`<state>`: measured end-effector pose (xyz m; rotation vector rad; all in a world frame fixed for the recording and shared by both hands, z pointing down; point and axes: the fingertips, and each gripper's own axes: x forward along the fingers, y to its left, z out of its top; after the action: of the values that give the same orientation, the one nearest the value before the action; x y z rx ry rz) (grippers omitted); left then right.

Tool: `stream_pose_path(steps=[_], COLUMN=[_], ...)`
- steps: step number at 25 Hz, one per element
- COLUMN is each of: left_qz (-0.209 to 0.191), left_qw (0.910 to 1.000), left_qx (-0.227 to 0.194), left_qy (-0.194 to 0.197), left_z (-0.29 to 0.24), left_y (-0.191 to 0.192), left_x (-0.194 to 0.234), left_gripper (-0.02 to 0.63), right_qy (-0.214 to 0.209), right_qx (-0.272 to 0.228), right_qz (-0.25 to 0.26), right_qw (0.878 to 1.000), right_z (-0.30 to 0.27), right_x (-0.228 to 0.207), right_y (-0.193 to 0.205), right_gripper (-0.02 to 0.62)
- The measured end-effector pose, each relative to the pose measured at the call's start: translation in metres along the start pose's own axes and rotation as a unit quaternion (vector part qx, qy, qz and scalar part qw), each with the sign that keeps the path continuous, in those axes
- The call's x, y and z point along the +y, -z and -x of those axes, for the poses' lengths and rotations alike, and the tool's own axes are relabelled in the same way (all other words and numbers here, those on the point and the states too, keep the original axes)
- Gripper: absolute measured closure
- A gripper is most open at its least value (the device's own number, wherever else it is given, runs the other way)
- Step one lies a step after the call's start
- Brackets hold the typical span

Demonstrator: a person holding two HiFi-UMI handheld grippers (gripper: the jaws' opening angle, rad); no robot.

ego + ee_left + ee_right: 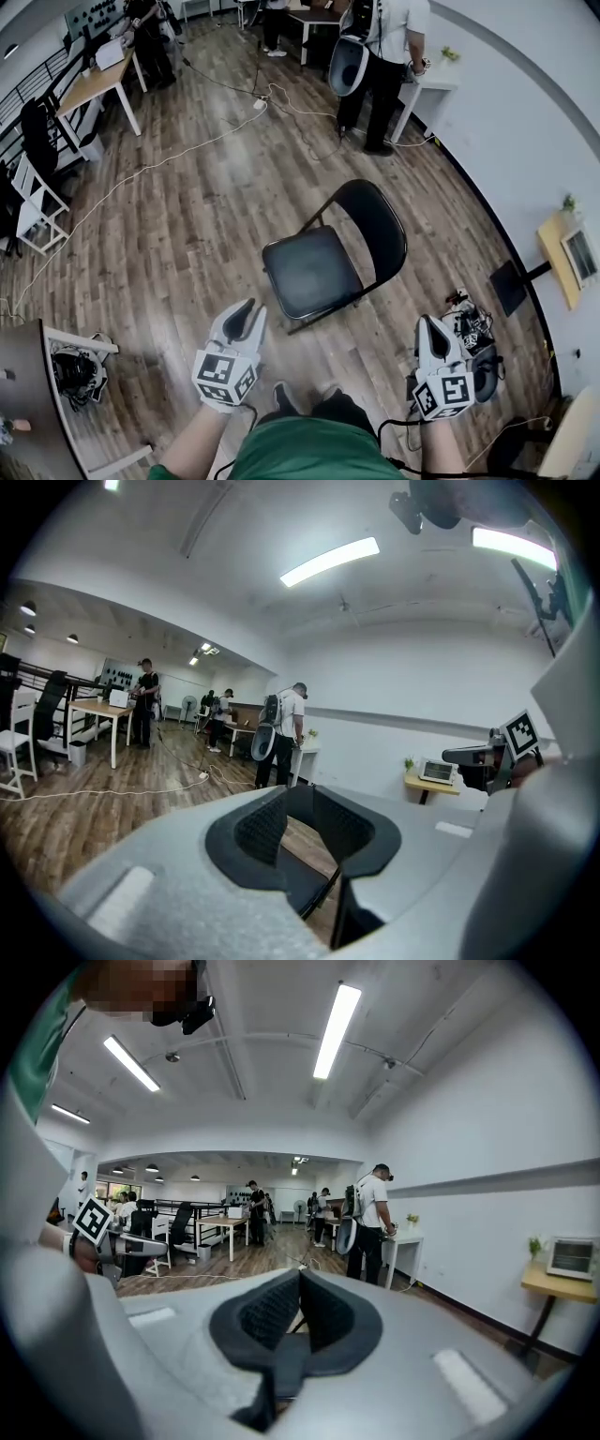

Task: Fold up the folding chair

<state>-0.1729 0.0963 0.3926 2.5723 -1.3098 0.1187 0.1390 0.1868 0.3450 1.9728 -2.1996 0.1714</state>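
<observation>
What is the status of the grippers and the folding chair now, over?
Left gripper slightly open, empty; right gripper shut, empty. Folding chair unfolded, upright, untouched. Only bare floor between grippers and chair. Over.

A person in a white shirt (389, 47) is standing far right beside a white bench (429, 86), and a white cable (150, 161) is trailing leftward across the wooden floor (187, 234).

There are 1 folding chair (323, 258) and 2 tools, the left tool (244, 314) and the right tool (430, 326).
</observation>
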Motion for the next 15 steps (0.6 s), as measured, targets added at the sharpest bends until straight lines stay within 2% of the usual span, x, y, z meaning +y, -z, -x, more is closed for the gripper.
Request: stream_pose_path(steps=[8,11,15], left_qz=[0.073,0.084,0.077], left_qw=[0.9963,0.9939,0.9888], left_qx=[0.044,0.064,0.097], left_qy=[-0.006,-0.031,-0.083], left_z=[-0.07,-0.102,-0.14], left_y=[0.049,0.073,0.115], left_x=[0.008,0.017,0.036], left_gripper=[0.509,0.509,0.509], right_qy=[-0.031,-0.055,-0.089], right_qx=[0.033,0.045,0.067], right_qz=[0.009,0.01,0.02], right_qw=[0.999,0.997,0.994], right_z=[-0.072,-0.108,-0.158], right_x=[-0.058,-0.08,-0.112], right_y=[0.026,0.034,0.055], right_gripper=[0.592,0.592,0.592])
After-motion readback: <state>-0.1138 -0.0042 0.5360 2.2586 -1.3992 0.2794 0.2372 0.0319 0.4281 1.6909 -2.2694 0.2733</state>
